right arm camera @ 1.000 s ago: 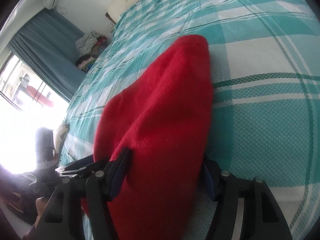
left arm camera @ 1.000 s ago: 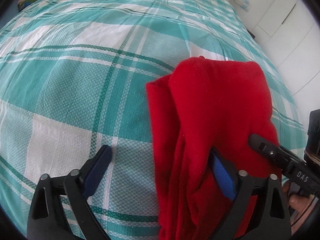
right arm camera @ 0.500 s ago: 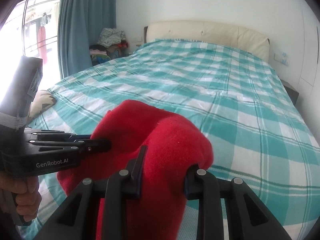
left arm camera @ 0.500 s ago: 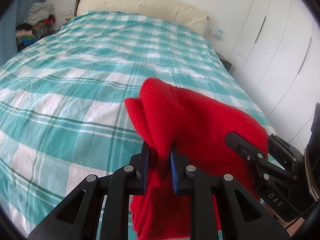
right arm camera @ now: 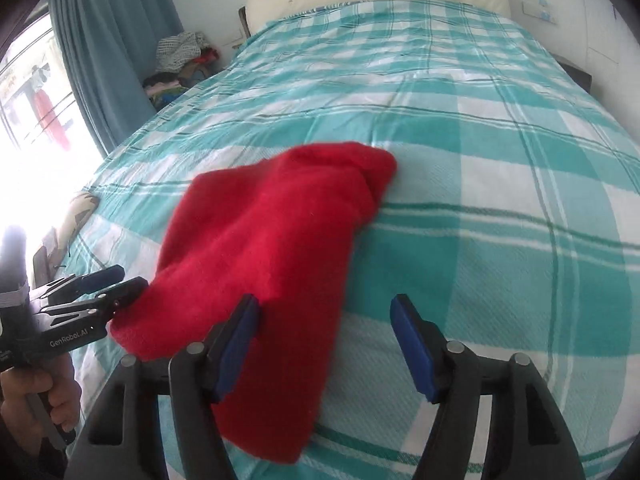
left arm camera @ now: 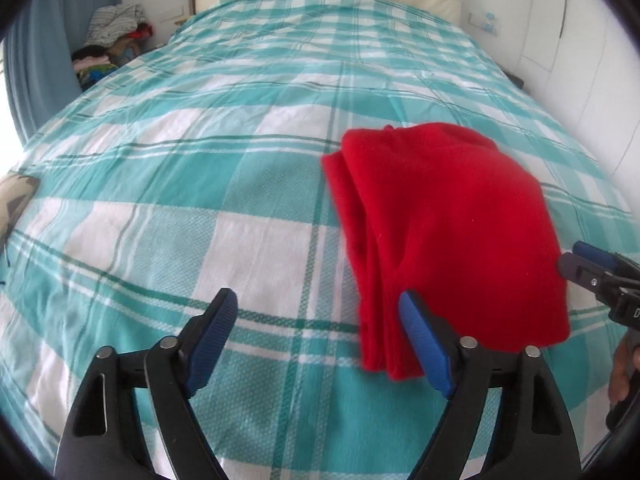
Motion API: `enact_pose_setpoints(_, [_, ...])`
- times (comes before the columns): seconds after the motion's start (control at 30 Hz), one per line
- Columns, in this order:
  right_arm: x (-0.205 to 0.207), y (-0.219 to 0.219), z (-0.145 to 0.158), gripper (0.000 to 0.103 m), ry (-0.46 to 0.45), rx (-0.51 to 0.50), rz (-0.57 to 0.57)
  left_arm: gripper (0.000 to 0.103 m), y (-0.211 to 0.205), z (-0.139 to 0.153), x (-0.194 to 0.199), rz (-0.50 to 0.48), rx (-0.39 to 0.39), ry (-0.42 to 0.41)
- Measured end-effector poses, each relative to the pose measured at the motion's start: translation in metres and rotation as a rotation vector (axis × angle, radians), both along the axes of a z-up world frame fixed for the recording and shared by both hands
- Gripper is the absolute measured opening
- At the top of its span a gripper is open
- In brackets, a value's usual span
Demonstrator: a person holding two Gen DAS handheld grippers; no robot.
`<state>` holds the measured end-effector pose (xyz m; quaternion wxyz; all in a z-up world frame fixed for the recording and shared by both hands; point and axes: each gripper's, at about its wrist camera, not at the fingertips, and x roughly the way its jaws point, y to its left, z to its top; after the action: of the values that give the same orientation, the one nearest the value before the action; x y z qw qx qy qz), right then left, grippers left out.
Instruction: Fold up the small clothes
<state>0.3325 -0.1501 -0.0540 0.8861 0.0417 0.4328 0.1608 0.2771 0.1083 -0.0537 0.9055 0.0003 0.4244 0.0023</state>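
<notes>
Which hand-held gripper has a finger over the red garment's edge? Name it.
The left hand-held gripper: one blue finger overlaps the folded red garment. The right hand-held gripper straddles mostly bare bedspread. Both stand open.

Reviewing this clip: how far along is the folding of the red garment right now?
Done: the red fleece garment lies folded into a compact layered bundle on the plaid bedspread. In hand: nothing; the left hand-held gripper and right hand-held gripper have just been opening, with nothing pinched between their pads. Left: perhaps tidying the stepped edges. A clothes pile lies beside the bed; whether it is part of the job is unclear.
</notes>
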Motion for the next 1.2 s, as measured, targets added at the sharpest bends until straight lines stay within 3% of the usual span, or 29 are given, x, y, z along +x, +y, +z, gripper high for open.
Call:
enact_pose_setpoints(0.17, [-0.043,-0.011,0.010,0.092,-0.054,-0.046,-0.011,0.102,-0.016,0.026,-0.037,-0.008,0.118,-0.136])
enact_pose_setpoints(0.6, [-0.097,0.016,0.043,0.096,-0.152,-0.154,0.040,0.102,-0.033,0.068,-0.080,0.027,0.153,-0.233])
enact_pose_setpoints(0.8, [-0.117,0.021,0.057,0.100,-0.197,-0.166,0.051,0.102,-0.026,0.075,-0.098,0.113,0.160,-0.227])
enact_pose_setpoints(1.2, [-0.145,0.030,0.081,0.102,-0.163,-0.149,0.032,0.103,-0.033,0.076,-0.130,0.073,0.217,-0.166])
